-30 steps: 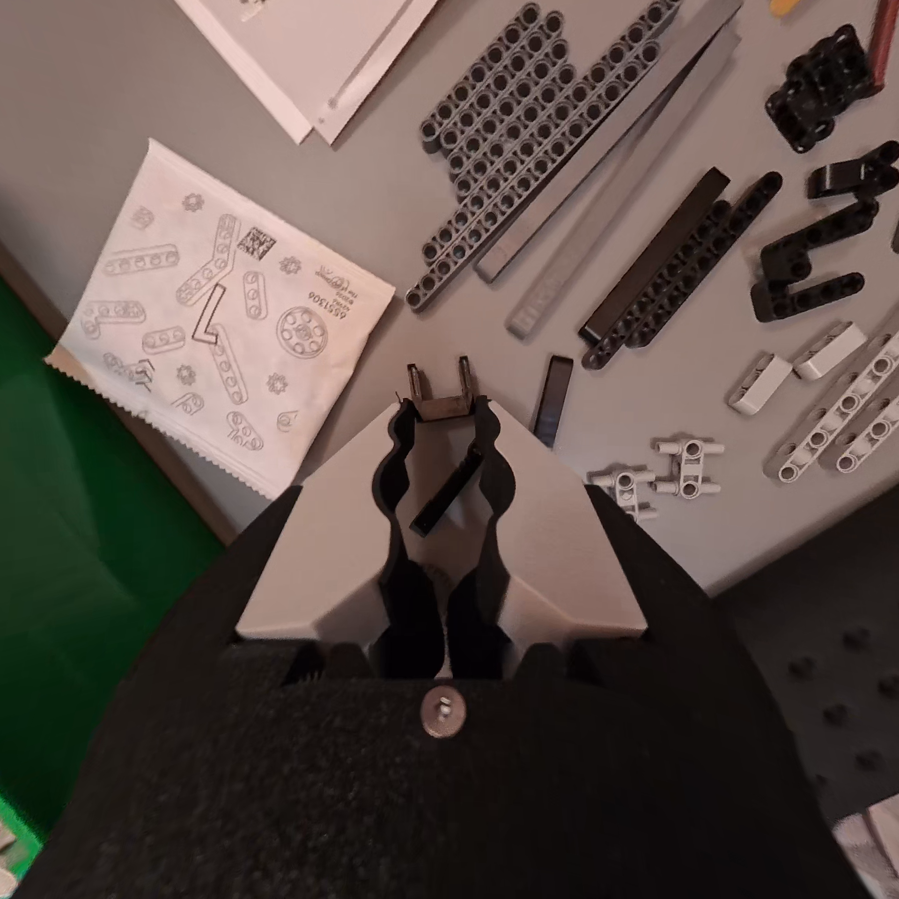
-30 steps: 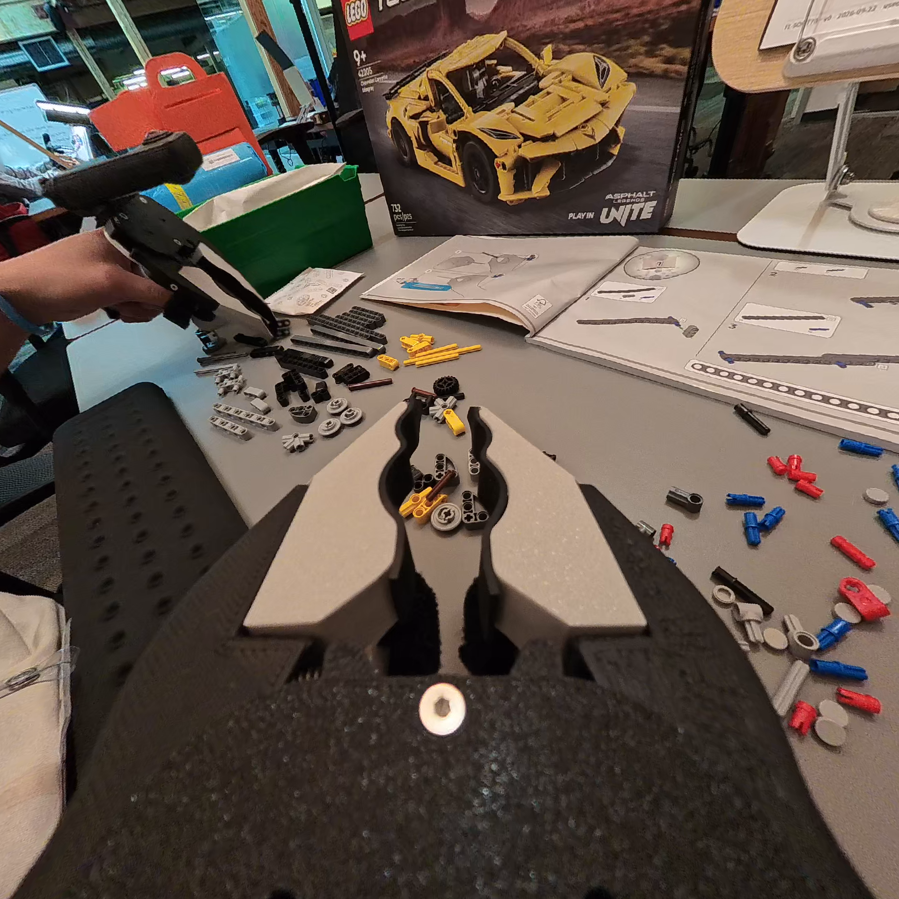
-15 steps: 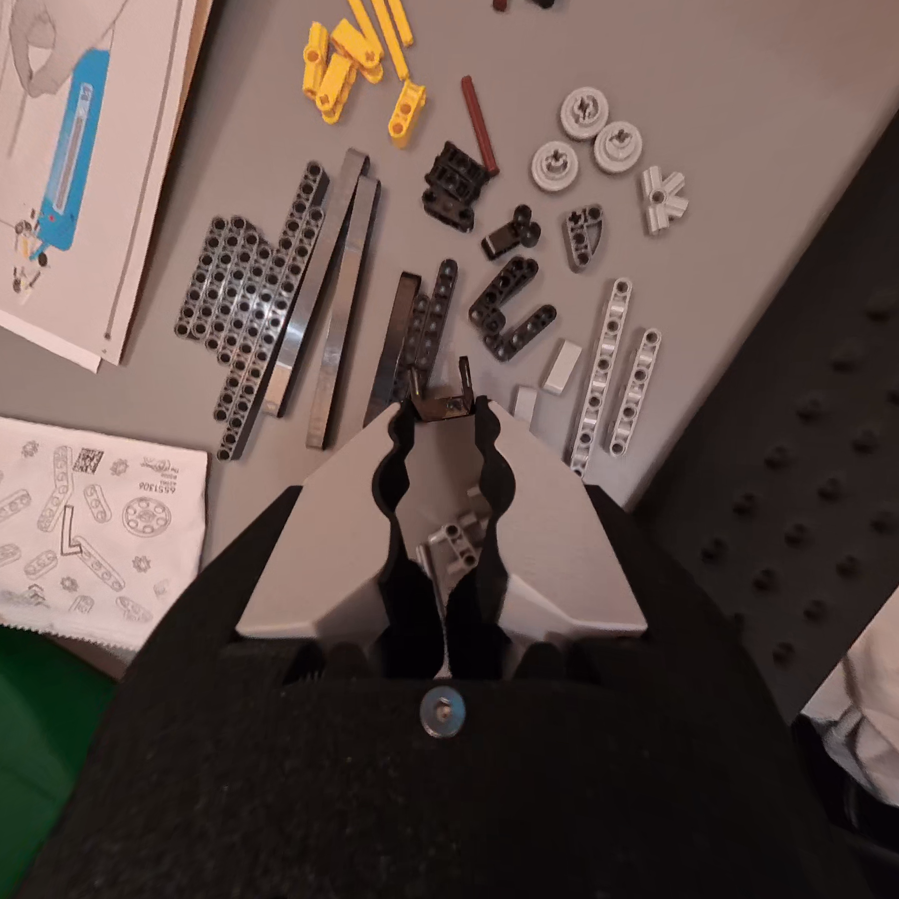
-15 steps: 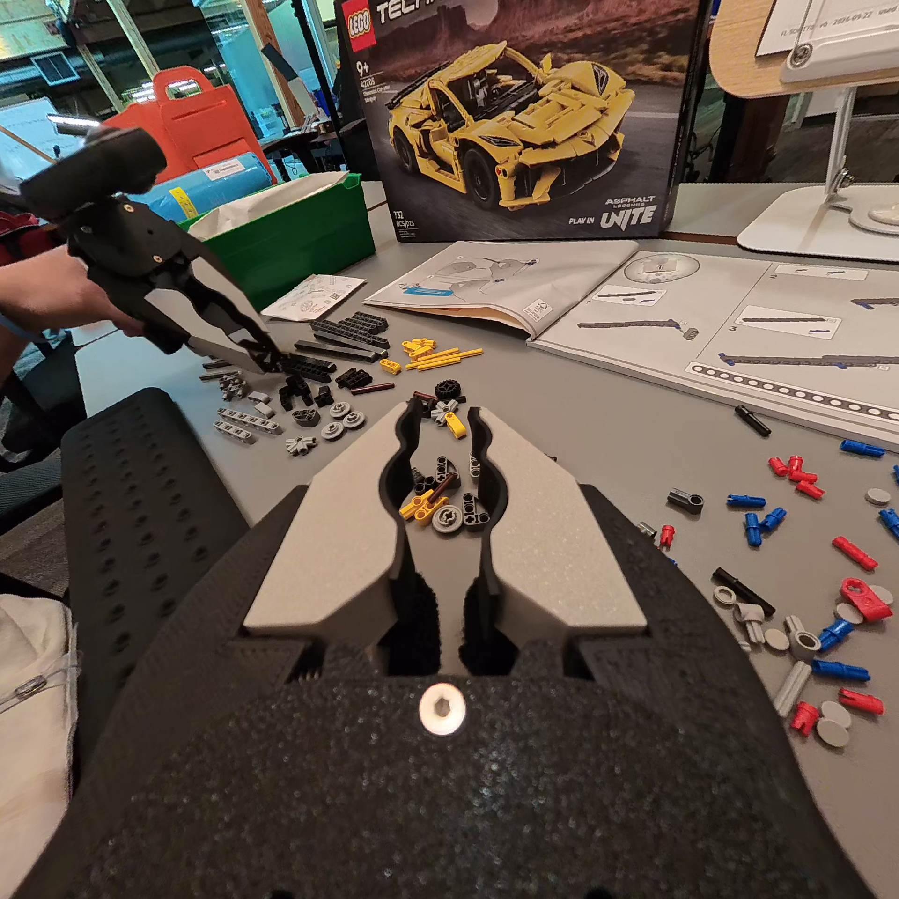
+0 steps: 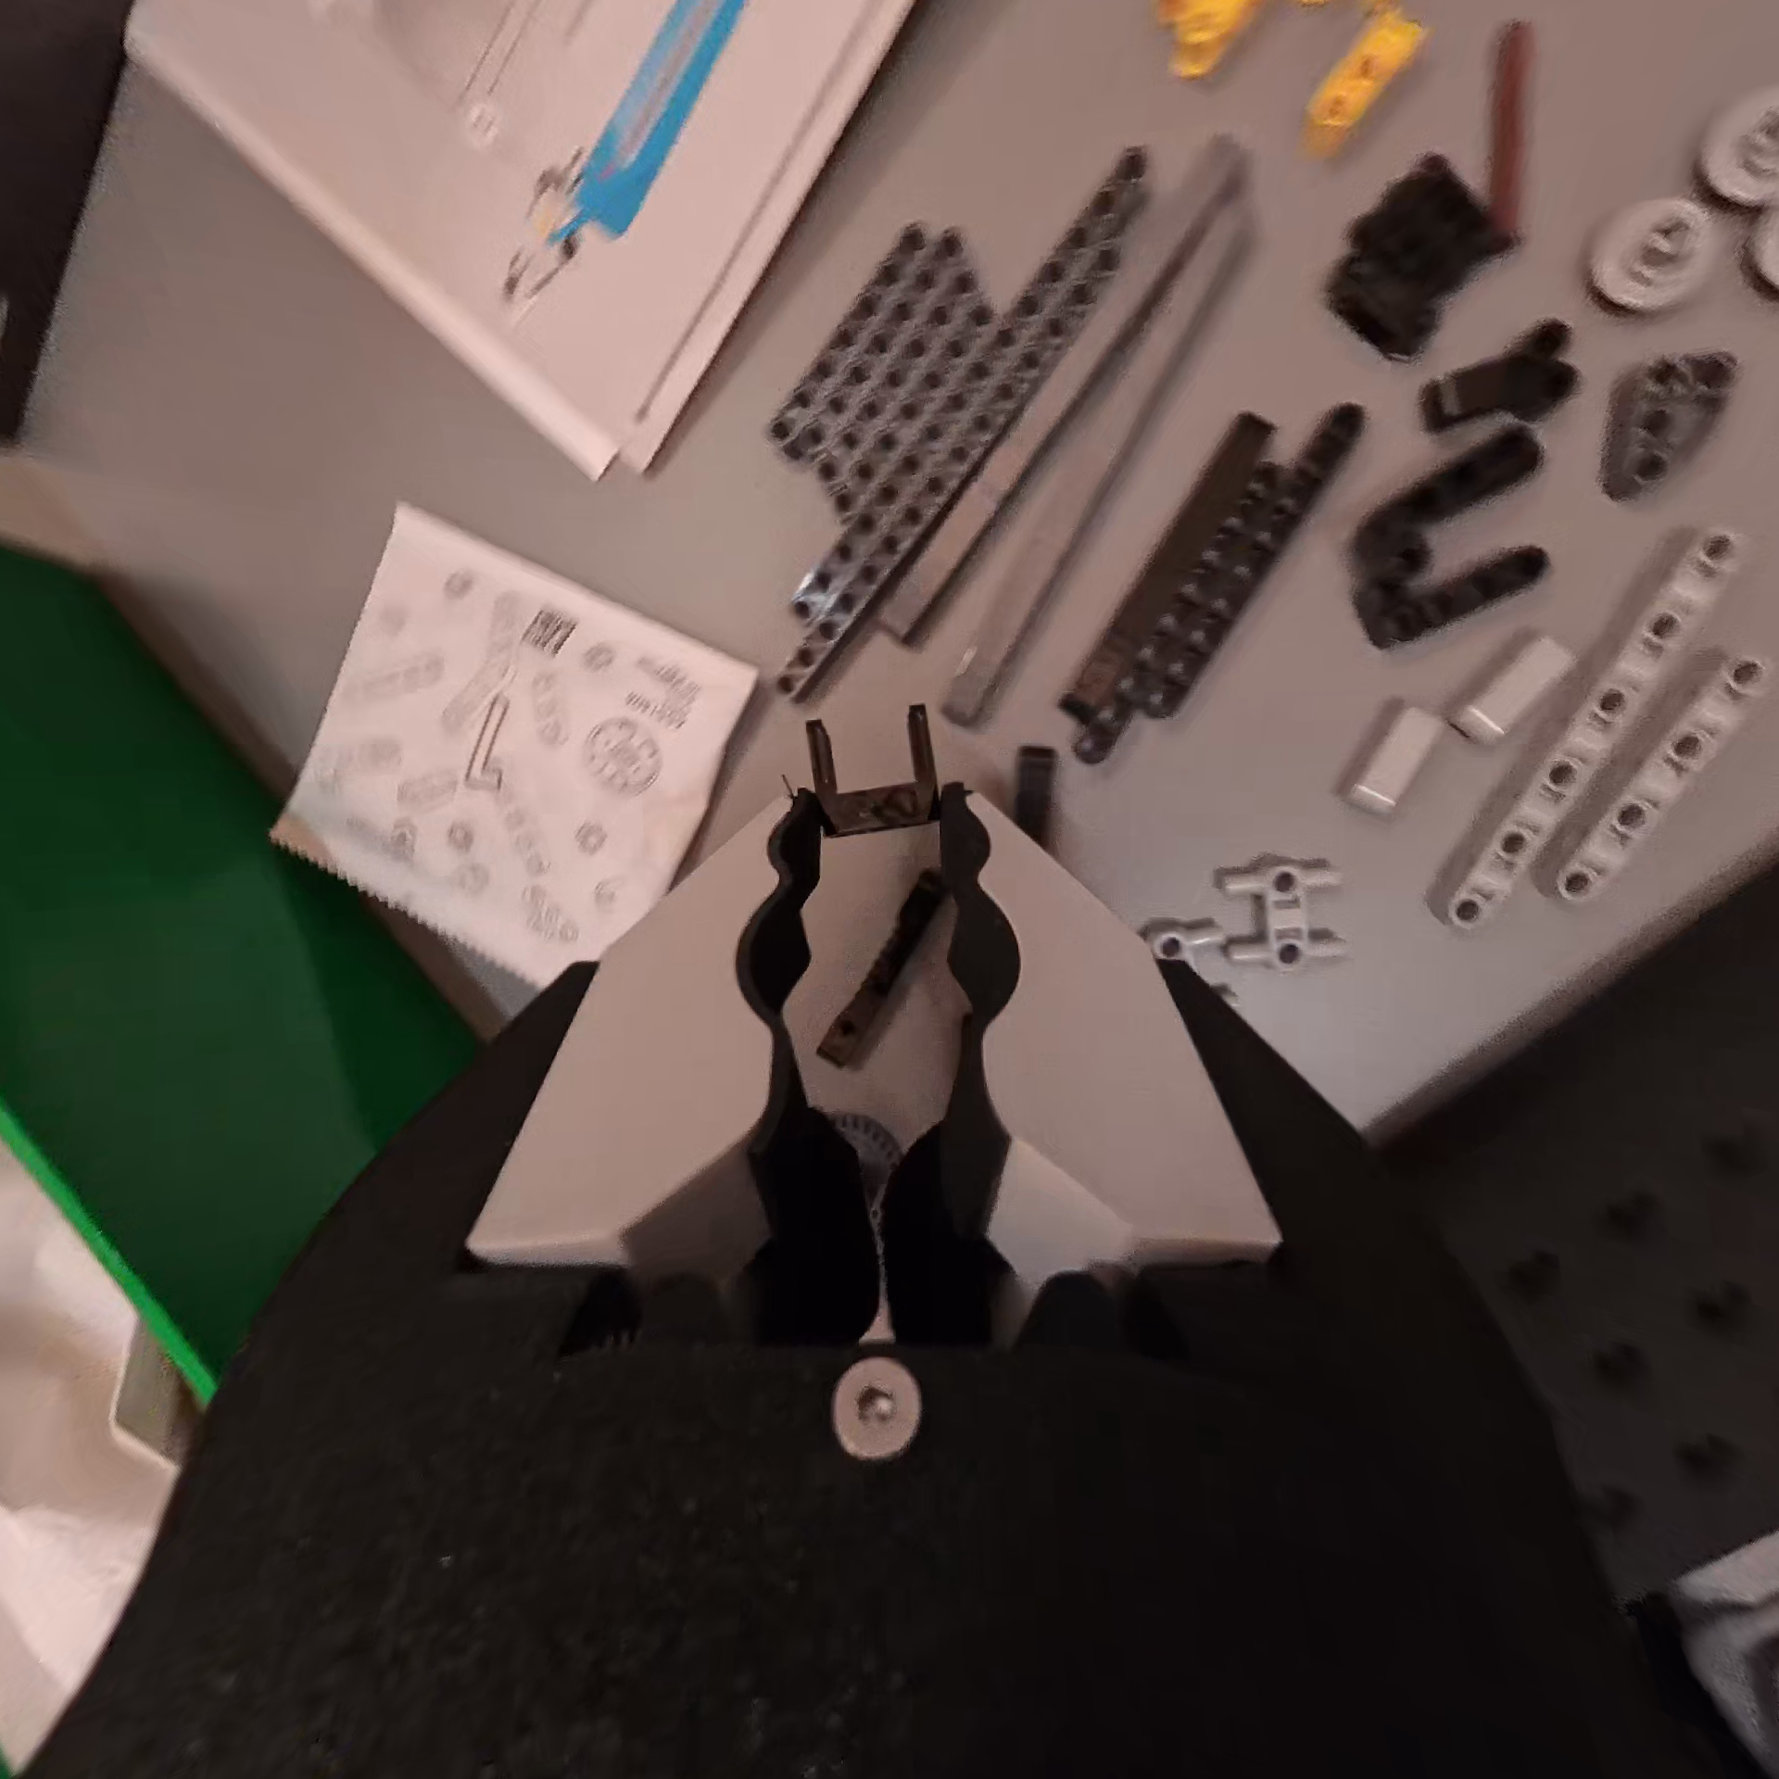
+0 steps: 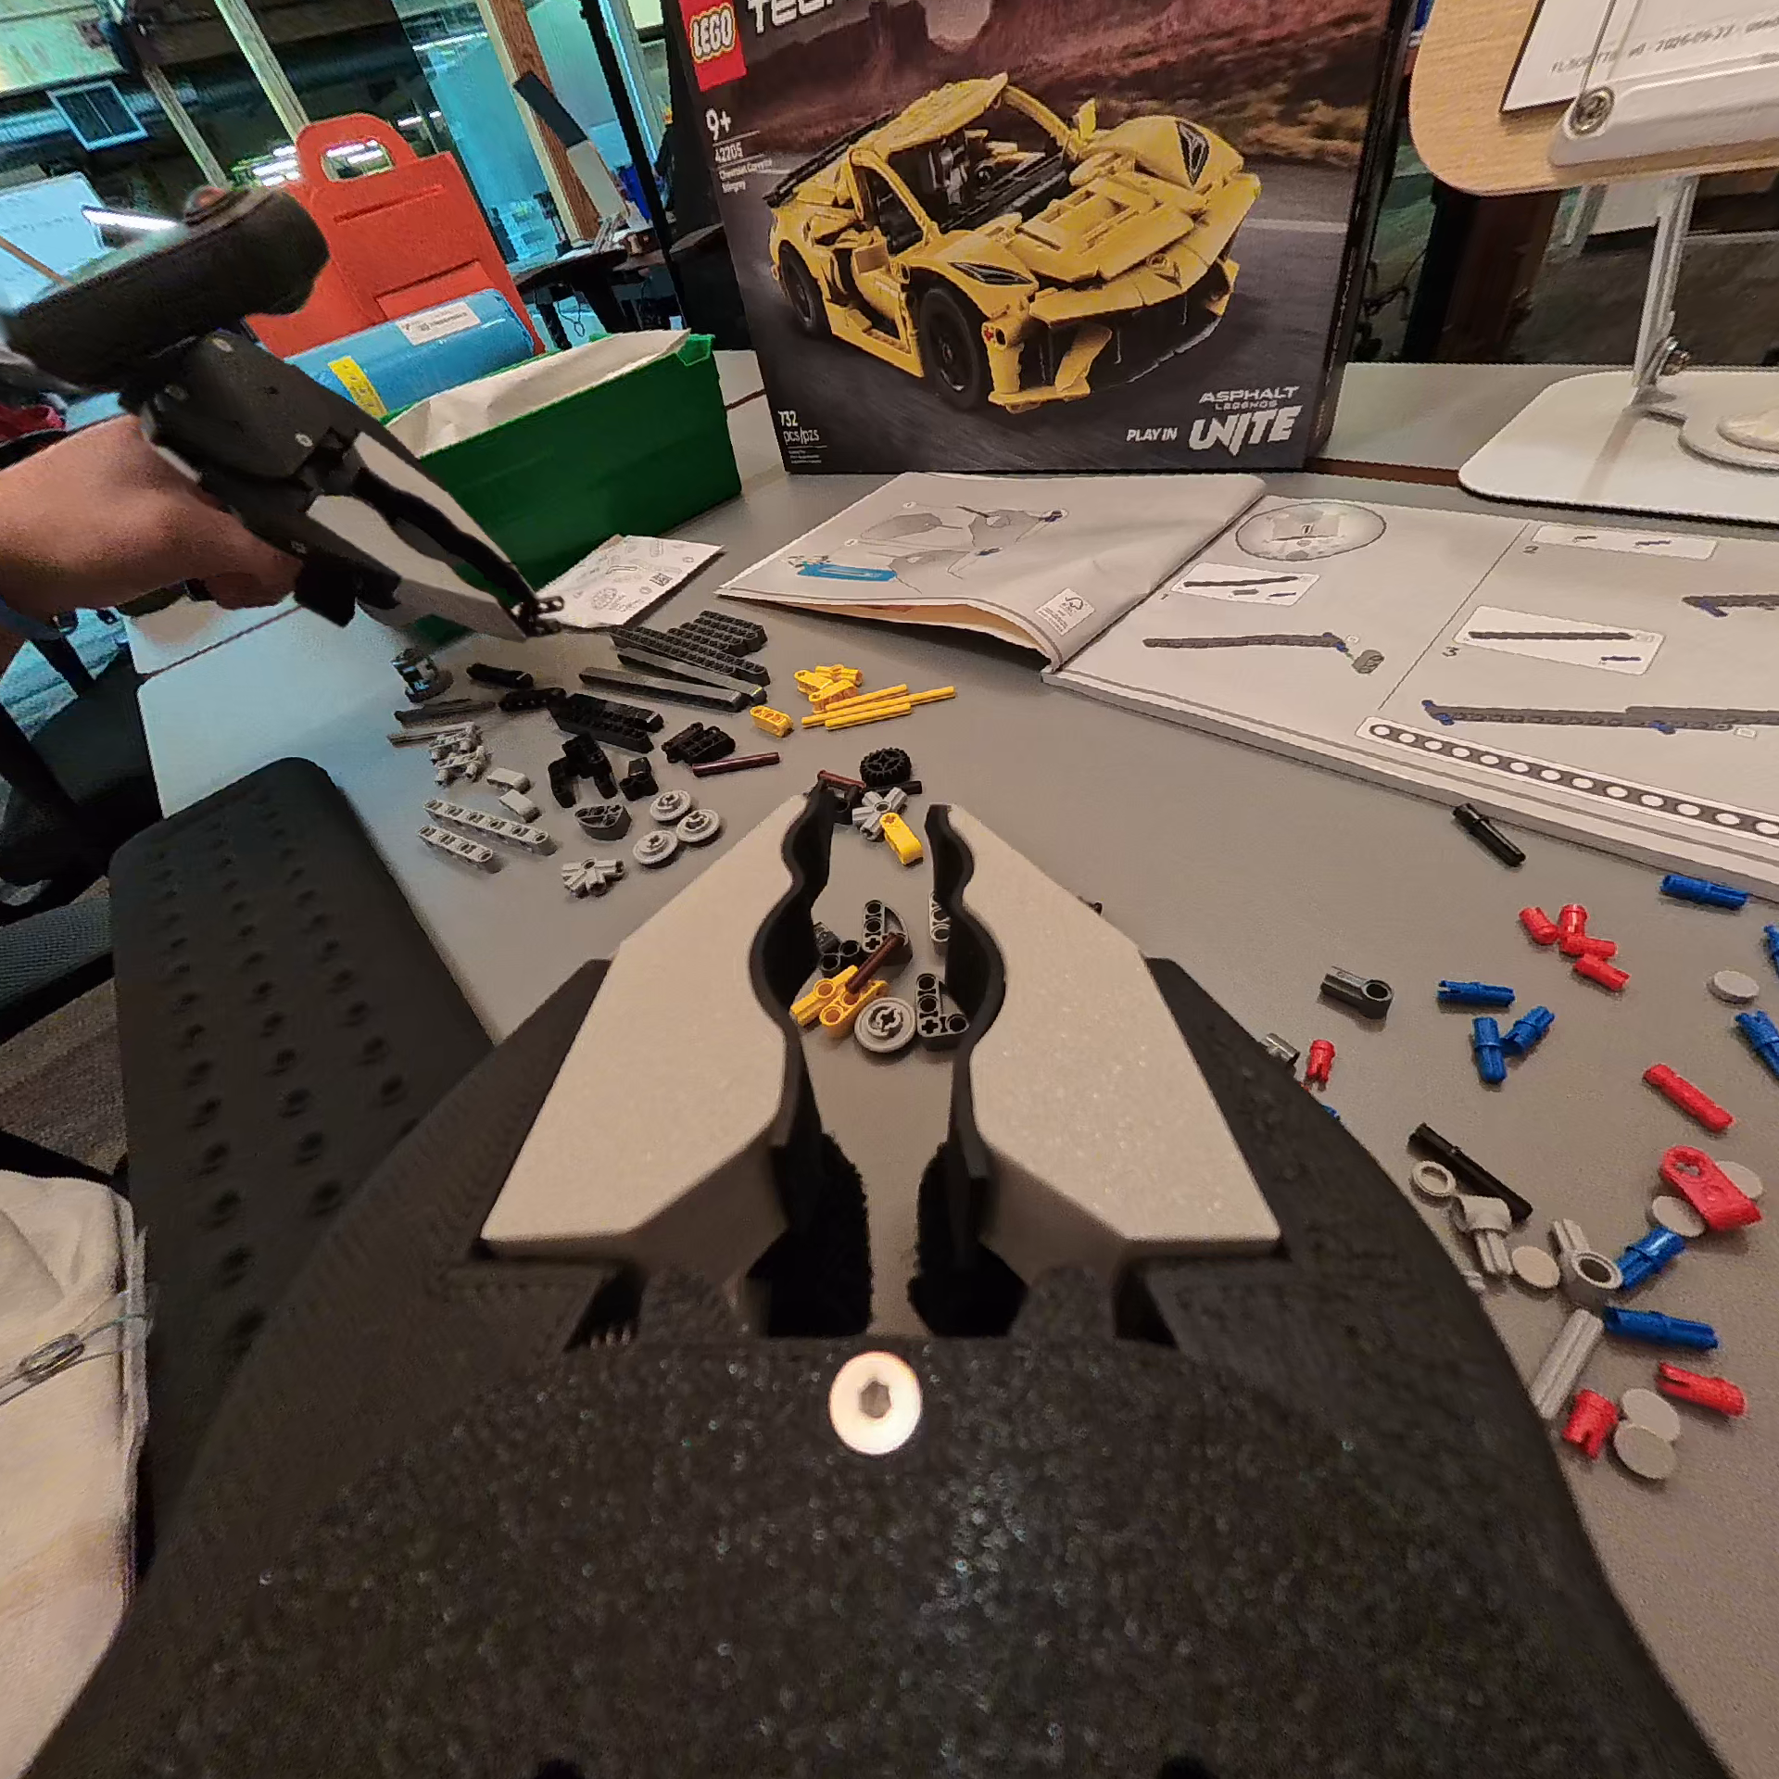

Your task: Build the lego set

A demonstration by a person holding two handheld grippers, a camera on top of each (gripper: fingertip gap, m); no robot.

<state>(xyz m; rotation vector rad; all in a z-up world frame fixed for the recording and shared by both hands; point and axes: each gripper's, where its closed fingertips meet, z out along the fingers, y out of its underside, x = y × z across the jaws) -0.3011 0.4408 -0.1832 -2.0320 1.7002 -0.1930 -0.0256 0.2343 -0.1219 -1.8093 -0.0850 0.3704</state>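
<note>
My left gripper (image 5: pixel 874 807) is shut on a small dark U-shaped bracket (image 5: pixel 871 785), with its two prongs pointing forward, and holds it above the grey table. Below it lie dark grey beams (image 5: pixel 924 385), black beams (image 5: pixel 1213 578) and a short black beam (image 5: pixel 881 967). In the right wrist view the left gripper (image 6: pixel 539 616) hovers over the far-left parts, held by a hand. My right gripper (image 6: pixel 874 813) is open and empty, low over a small pile of mixed pieces (image 6: pixel 866 982).
A printed paper bag (image 5: pixel 520 741), a booklet (image 5: pixel 539 193) and a green bin (image 5: pixel 144 866) lie left. Light grey beams (image 5: pixel 1617 732) lie right. The set's box (image 6: pixel 1040 231), an open manual (image 6: pixel 1348 616), red and blue pins (image 6: pixel 1588 1059) and a black perforated pad (image 6: pixel 270 963) surround the parts. One gripper's finger ends stand about 35 cm off the other's.
My left gripper swung right over the black beams, then back left toward the paper bag, still holding the bracket. The right gripper has not moved.
</note>
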